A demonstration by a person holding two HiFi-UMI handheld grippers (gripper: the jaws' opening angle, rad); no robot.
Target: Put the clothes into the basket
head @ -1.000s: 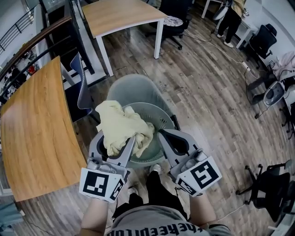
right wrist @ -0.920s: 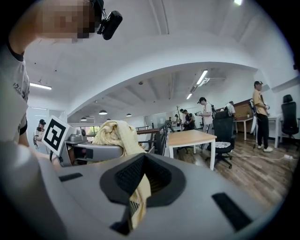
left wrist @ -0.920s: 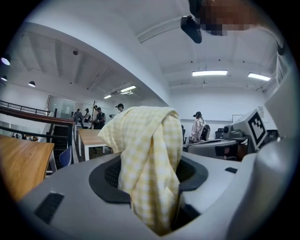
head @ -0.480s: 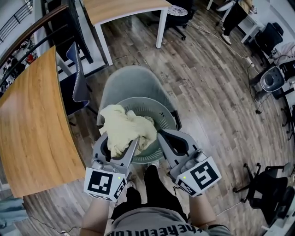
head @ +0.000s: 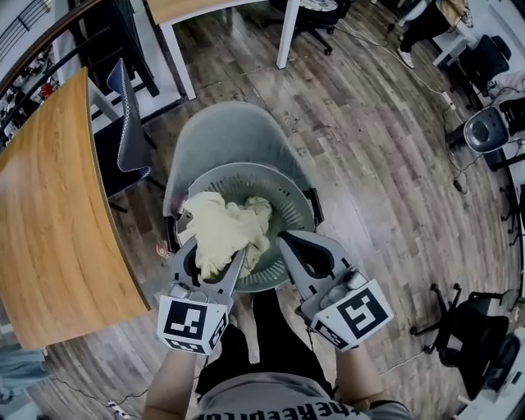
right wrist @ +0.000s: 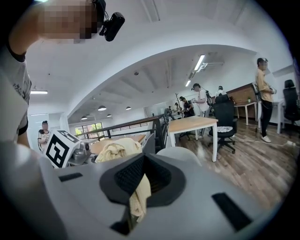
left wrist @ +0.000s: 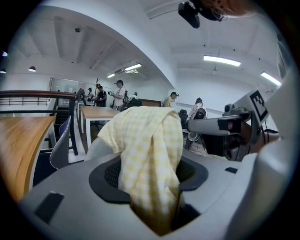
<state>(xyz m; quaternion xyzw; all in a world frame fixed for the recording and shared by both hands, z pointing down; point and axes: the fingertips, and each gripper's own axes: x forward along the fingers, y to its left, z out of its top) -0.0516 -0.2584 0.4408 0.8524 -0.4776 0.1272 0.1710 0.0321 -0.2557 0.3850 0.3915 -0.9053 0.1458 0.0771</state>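
A pale yellow checked cloth [head: 220,234] hangs bunched over the round grey basket [head: 297,205], its lower part inside the rim. My left gripper [head: 211,261] is at the basket's near left edge, shut on the cloth; in the left gripper view the cloth [left wrist: 151,154] fills the gap between its jaws. My right gripper [head: 285,240] is at the near right of the rim. It is shut on a thin corner of the same cloth [right wrist: 139,193], which dangles between its jaws. The basket rests on the seat of a grey chair [head: 230,135].
A long wooden table [head: 49,213] runs along the left, with a blue chair [head: 121,123] beside it. A white-legged table [head: 176,20] stands at the back. Office chairs [head: 484,57] and a round appliance [head: 482,131] are on the right. The person's legs [head: 262,328] are just before the basket.
Both grippers have come down with the yellow cloth. It hung above the basket's near left edge before and now sits lower, partly inside the rim.
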